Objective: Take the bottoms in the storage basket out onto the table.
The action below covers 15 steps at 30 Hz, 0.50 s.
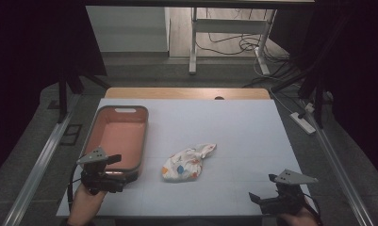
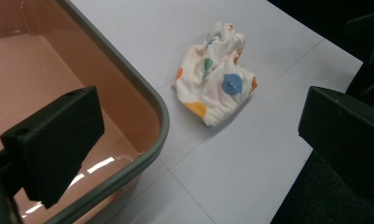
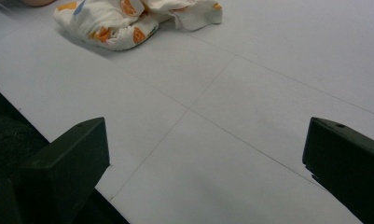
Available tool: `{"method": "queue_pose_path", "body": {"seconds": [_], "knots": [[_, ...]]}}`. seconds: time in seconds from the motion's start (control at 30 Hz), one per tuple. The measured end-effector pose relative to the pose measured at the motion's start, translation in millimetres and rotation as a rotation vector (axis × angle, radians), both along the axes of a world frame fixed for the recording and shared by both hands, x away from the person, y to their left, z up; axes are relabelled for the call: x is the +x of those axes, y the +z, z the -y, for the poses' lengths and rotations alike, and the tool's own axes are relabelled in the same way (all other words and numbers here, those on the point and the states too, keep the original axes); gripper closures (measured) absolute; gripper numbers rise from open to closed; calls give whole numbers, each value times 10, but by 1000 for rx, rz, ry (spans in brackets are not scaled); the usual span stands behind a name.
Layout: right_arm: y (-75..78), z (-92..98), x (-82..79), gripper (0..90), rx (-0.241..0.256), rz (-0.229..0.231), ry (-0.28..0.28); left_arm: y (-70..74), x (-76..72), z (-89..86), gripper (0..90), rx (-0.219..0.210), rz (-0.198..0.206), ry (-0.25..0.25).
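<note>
Cloth (image 1: 187,163): crumpled, white with coloured spots, lying on table (image 1: 243,136) near centre, just right of bin (image 1: 117,139). Untouched.
Bin: pink, grey rim, holds nothing visible.
Left gripper (image 1: 112,170): jaws wide apart, holding nothing, over bin's near corner.
Right gripper (image 1: 259,200): jaws wide apart, holding nothing, near right table edge, well apart from cloth.
Judgement: likely cloth-into-bin; no step done. Reach, grasp, transfer, release all remain.
</note>
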State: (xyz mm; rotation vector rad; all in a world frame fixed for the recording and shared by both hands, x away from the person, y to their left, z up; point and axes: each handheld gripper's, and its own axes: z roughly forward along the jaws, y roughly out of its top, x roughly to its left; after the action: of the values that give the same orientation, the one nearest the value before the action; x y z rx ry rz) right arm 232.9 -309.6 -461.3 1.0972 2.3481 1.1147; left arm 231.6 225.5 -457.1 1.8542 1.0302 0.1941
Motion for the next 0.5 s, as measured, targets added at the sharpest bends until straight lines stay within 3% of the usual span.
{"method": "queue_pose_path", "body": {"seconds": [0.5], "knots": [[1,-5,-3,9,-7,-1,1,-8,-156,-88,0,13,-5,26]]}}
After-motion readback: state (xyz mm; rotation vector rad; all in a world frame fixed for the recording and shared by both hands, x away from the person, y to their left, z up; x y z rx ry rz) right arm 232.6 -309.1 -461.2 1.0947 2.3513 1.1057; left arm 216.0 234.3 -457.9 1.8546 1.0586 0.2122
